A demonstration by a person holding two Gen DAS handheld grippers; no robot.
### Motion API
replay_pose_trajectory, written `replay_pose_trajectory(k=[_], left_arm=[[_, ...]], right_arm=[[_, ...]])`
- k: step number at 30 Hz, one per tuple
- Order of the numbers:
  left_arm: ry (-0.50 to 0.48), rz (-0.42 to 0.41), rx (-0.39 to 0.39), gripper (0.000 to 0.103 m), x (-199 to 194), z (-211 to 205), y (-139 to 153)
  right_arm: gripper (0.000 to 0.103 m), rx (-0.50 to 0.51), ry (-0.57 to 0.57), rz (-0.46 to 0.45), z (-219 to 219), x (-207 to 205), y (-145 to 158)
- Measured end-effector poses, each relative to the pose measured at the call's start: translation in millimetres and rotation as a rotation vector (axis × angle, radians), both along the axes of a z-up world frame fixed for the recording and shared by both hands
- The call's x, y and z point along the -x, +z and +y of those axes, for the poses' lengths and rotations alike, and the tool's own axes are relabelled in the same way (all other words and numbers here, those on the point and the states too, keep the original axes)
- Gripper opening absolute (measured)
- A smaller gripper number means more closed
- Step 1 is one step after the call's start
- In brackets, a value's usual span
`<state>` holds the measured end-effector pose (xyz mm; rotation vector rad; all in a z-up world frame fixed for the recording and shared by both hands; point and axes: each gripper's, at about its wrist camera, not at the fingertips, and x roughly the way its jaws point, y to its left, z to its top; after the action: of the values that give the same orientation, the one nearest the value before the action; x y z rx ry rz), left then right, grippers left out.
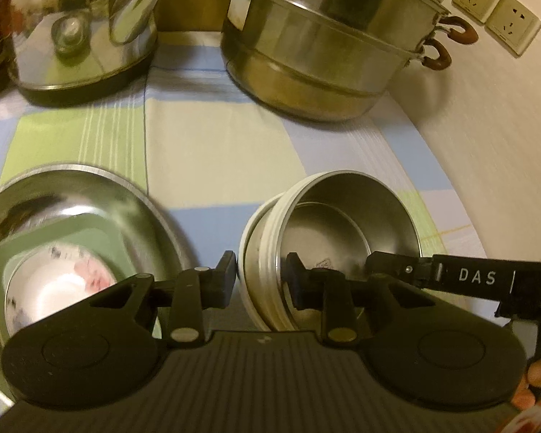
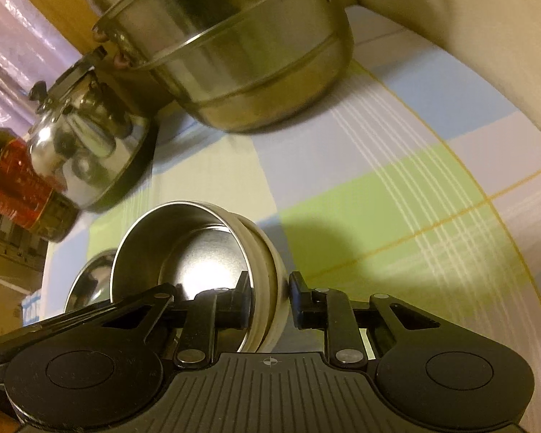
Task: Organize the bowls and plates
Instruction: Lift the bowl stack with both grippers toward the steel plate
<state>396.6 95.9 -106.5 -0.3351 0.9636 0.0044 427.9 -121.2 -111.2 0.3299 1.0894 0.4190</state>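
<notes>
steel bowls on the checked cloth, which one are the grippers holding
The white-rimmed steel bowl: left gripper and right gripper each straddle its wall, tilting it. The wide steel bowl to its left, holding a green dish, is ungripped.

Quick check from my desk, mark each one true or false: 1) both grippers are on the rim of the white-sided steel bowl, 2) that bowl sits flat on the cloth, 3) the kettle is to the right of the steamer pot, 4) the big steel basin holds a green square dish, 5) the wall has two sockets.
1. True: left gripper and right gripper each straddle the bowl rim.
2. False: it is tilted.
3. False: the kettle is left of the steamer pot.
4. True: the basin holds the green dish.
5. True: two sockets.
</notes>
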Motion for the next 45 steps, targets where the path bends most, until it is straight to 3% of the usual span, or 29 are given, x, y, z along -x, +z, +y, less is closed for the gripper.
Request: replay_pose_trajectory(k=[22, 33, 39, 41, 45], left_arm=[[0.039, 0.068, 0.003, 0.026, 116, 6, 4], [0.066, 0.060, -0.012, 0.029, 123, 2, 3], [0.074, 0.049, -0.023, 0.032, 123, 3, 3], [0.067, 0.035, -0.045, 0.022, 123, 1, 4], [0.055, 0.008, -0.096, 0.021, 125, -5, 5]], right_arm=[[0.022, 0.033, 0.129, 0.071, 4, 109, 3], [0.022, 0.105, 0.147, 0.001, 18, 126, 1], [0.022, 0.048, 0.061, 0.035, 10, 126, -4], [0.022, 0.042, 0.041, 0.036, 9, 127, -4], [0.022, 0.046, 0.001, 0.021, 11, 131, -1]])
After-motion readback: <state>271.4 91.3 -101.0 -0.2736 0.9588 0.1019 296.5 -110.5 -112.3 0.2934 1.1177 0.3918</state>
